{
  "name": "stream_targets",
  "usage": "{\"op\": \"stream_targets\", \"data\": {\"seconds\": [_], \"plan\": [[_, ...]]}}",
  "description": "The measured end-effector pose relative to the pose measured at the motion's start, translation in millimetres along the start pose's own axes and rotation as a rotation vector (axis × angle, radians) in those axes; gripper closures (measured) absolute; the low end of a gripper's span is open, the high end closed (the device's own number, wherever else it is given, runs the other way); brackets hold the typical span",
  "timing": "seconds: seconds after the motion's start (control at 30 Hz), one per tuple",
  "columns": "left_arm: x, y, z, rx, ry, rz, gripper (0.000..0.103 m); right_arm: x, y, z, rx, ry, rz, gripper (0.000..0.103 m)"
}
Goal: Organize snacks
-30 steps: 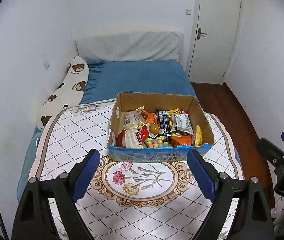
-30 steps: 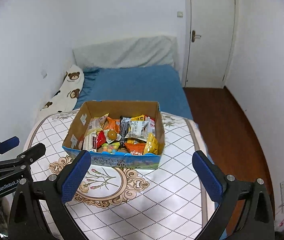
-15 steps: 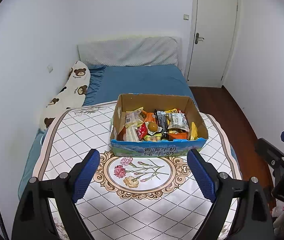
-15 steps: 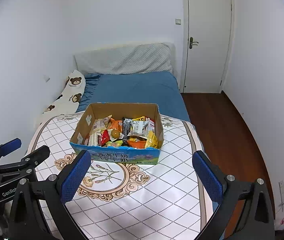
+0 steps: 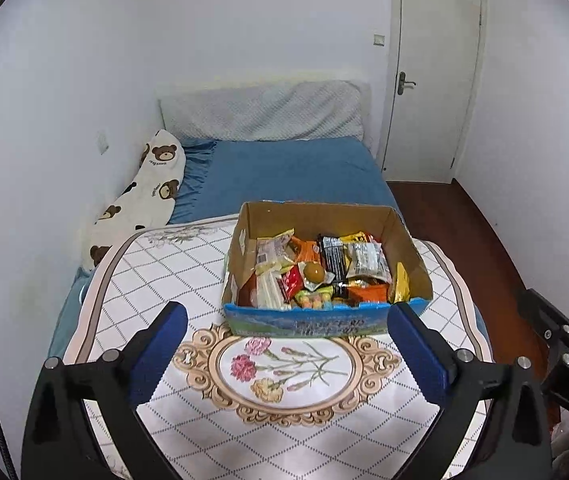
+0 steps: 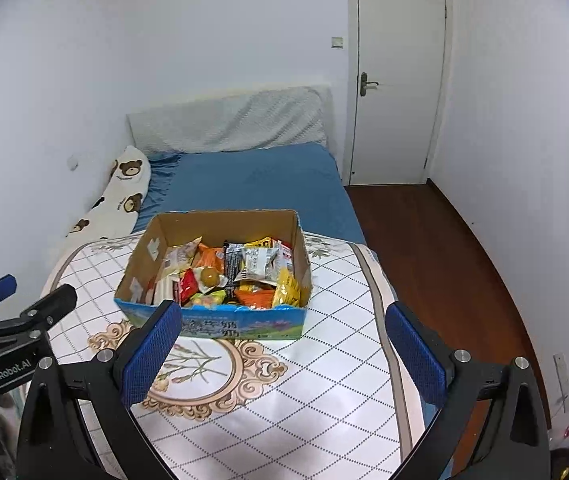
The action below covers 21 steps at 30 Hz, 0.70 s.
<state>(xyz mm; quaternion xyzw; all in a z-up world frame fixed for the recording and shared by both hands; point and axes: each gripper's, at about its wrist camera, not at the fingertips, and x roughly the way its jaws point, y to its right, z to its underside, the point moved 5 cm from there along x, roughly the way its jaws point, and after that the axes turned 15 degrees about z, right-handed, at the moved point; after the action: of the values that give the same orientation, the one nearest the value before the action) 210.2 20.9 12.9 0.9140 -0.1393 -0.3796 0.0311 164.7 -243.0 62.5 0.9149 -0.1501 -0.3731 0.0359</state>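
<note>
The cardboard box sits on the table toward its far edge, and it is full of snacks: small packets, a black bar wrapper, a round yellow-brown sweet and a yellow bag at the right side. I think the packets are light, soft and crinkly, so they may slip. A pinch on a flat sealed edge looks best (not the puffy middle, which could crush what is inside). The left gripper and the right gripper both hang over the near edge with fingers spread wide, holding nothing. The table has a smooth cloth with flowers and checks. Behind it is a blue bed, a bear pillow, a white door and a dark wood floor.
</note>
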Motion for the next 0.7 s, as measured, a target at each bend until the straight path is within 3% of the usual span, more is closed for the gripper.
{"op": "stream_targets", "data": {"seconds": [0.37,0.7], "plan": [[48,-16,-2,-0.018,-0.047,-0.035,0.0,51,-19,-3,-0.02,-0.018,0.036,0.0],[53,-25,-7,-0.025,-0.042,-0.05,0.0,60,-29,-6,-0.031,-0.024,0.033,0.0]]}}
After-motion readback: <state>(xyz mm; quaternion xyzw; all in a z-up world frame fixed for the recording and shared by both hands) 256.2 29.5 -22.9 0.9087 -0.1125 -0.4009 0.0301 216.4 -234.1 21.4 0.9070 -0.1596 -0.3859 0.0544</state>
